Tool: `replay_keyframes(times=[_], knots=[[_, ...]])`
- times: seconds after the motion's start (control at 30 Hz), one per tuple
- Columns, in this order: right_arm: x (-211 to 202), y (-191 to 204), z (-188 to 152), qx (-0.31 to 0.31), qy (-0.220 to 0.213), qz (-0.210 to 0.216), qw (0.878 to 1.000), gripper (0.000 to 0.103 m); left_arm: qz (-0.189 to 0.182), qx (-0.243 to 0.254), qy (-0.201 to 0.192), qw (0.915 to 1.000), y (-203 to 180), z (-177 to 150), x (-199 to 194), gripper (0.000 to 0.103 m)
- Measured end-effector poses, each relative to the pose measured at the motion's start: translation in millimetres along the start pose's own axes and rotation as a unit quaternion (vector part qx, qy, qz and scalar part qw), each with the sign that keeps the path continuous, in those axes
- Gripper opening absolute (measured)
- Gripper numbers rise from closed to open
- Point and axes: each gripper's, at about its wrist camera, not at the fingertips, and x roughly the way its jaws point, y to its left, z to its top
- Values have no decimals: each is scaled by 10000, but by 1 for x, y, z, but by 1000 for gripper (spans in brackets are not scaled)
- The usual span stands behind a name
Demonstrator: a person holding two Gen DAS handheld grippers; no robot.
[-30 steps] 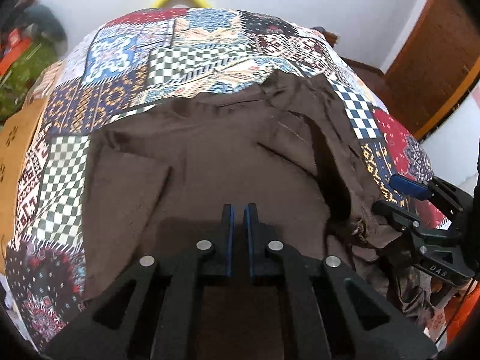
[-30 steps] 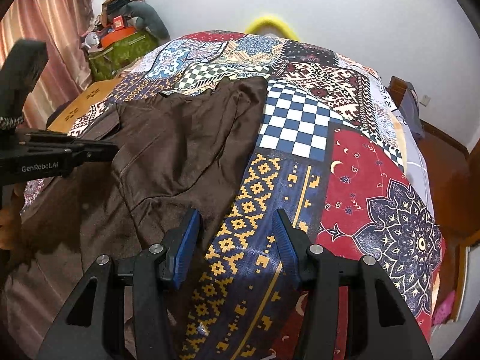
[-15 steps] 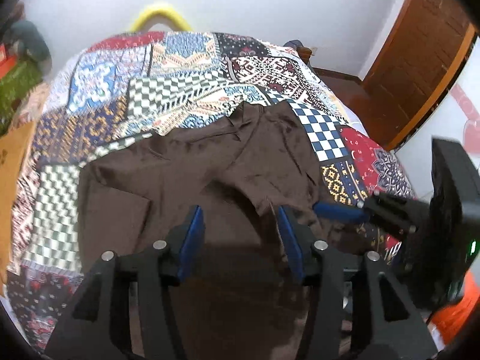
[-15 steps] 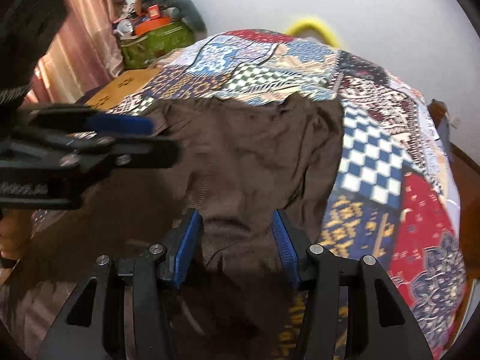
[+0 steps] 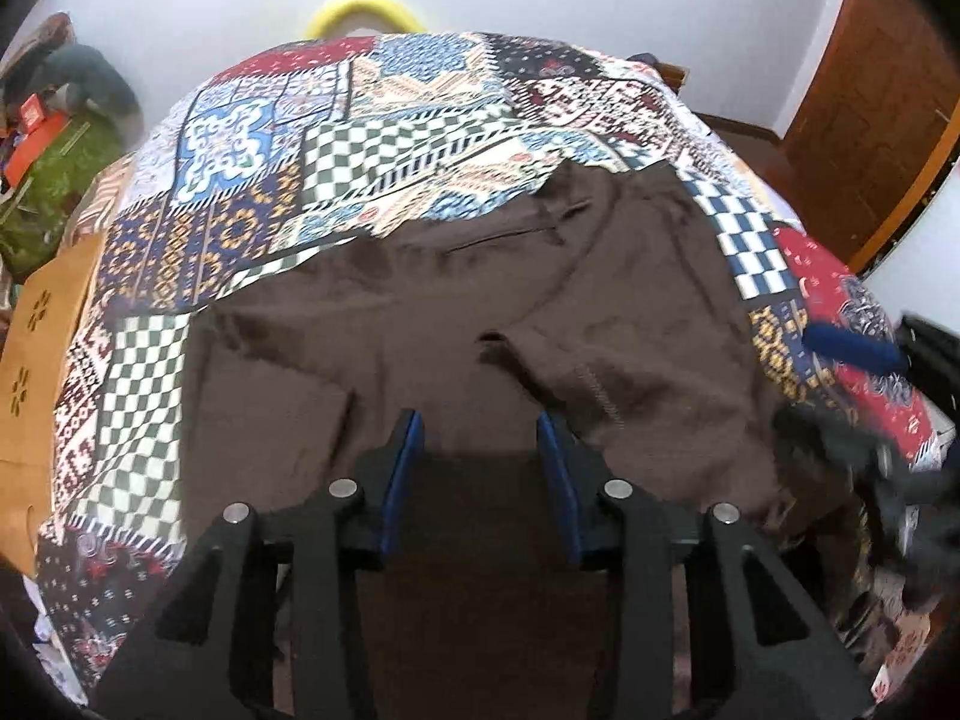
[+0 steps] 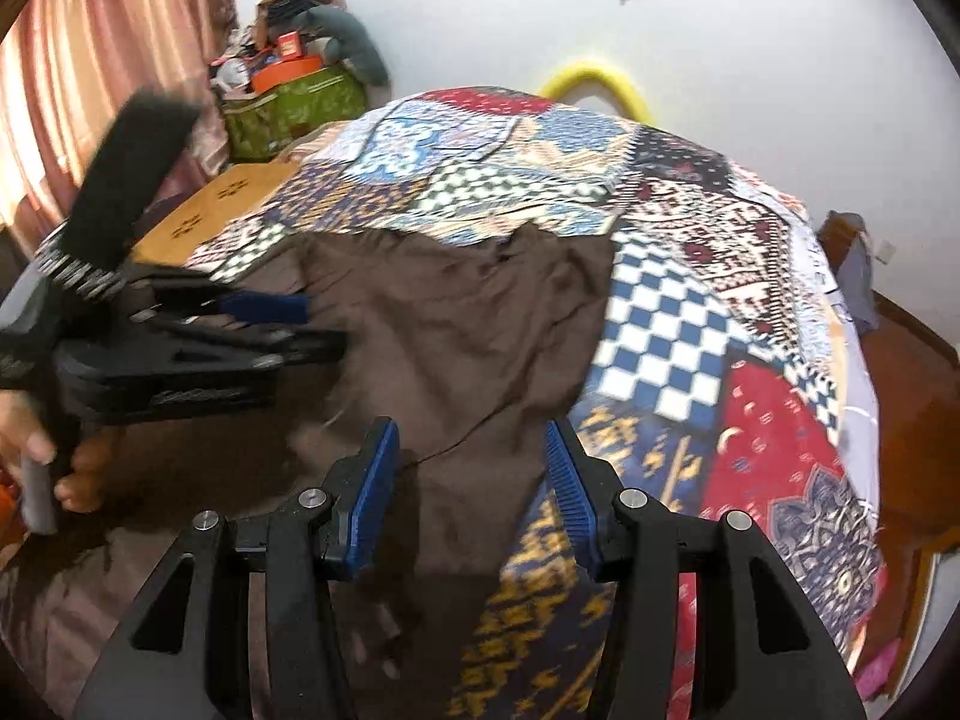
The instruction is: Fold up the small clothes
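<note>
The bed (image 5: 420,138), covered by a patchwork quilt (image 6: 690,312), carried the work. A brown garment (image 5: 600,312) lay spread across the near half of the quilt, creased, with one panel lapped over toward the right side and a seam running down it. Its far edge reached the checked patches; its near edge passed out of view under both tools.

The left gripper (image 5: 483,456) hovered above the garment's near middle. Its jaws stood apart with nothing between them. The right gripper (image 6: 471,480) hovered over the garment's right border, where brown cloth met the blue and yellow patch. Its jaws also stood apart and empty. In the right wrist view the left gripper (image 6: 282,324) appeared blurred.

Judged step: taking hold of an edge for the next fold.

Recommended procedure:
1. Lower each tool until one finger can slide under a single layer of cloth.
2. Grip at the hem or at a seam, not on loose slack, so the panel lifts flat.
3. Take hold at matching points on both sides, so the fold line runs straight.
4. Avoid pinching the quilt with the garment.

The garment lay directly ahead of and below both sets of jaws; whether any pad touched it could not be determined.
</note>
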Motion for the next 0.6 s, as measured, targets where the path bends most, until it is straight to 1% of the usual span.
replay_keyframes(times=[0.1,0.17,0.23,0.27,0.3,0.33,0.4,0.43,0.47,0.53,0.6], knots=[[19,-9,7,121,31,-129,9998,47,-134,-7,-122,9998,6,0,-10,40],[32,-11,10,168,137,-170,9996,47,-234,17,-259,9994,4,4,-18,40],[43,-10,12,80,222,-207,9995,47,-237,67,-340,9991,-2,12,-18,45],[43,-8,12,-25,148,-280,9995,47,-216,87,-359,9991,-5,15,-16,50],[42,-5,11,-129,88,-371,9992,47,-172,116,-366,9991,-8,19,-12,53],[43,-4,11,-178,70,-418,9989,47,-120,140,-356,9992,-10,21,-7,53],[42,-2,10,-187,39,-442,9988,47,79,130,-169,9997,-11,25,11,53],[40,-5,9,-162,49,-410,9990,47,167,44,-3,9999,-7,25,22,54],[38,-6,8,-123,74,-366,9992,47,108,-77,-7,9999,-2,24,24,56],[33,-9,5,-36,107,-259,9996,47,19,-213,-5,9998,5,23,20,56],[23,-12,2,102,101,-113,9998,47,61,-192,-39,9998,10,19,13,56]])
